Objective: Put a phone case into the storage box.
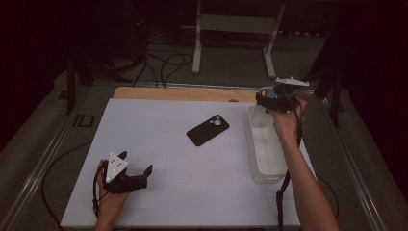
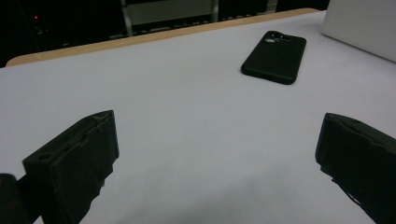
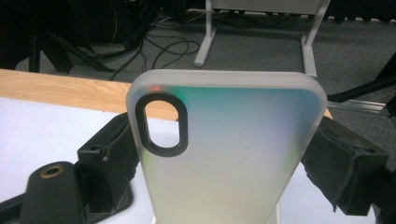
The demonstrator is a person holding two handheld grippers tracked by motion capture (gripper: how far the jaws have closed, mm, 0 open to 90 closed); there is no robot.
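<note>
Nearest to me, my left hand-held gripper (image 1: 137,163) sits low over the front-left of the white bench (image 1: 159,192), jaws spread wide with nothing between them. Ahead of it, near the middle of the bench, a black phone case (image 2: 274,56) lies flat with its back up and the camera cutout at the far end, well apart from both grippers. Farther off on the right, my right hand-held gripper (image 3: 224,154) is up above the far end of the clear plastic bin (image 1: 266,159) that runs along the bench's right edge. Its jaws are closed on the long sides of a frosted, translucent phone case (image 3: 233,154), held with the oval camera opening (image 3: 161,123) away from me. I judge this case light and thin-walled, probably springy, so a hard squeeze across the width could bow it or let it pop out; the smooth finish looks slippery too. Holding it at the rims on the long edges, roughly mid-length, seems the safest grip. Beyond the bench's wooden far edge (image 1: 183,93) there is dark floor with loose cables (image 1: 163,60) and a white frame stand (image 1: 235,29).
</note>
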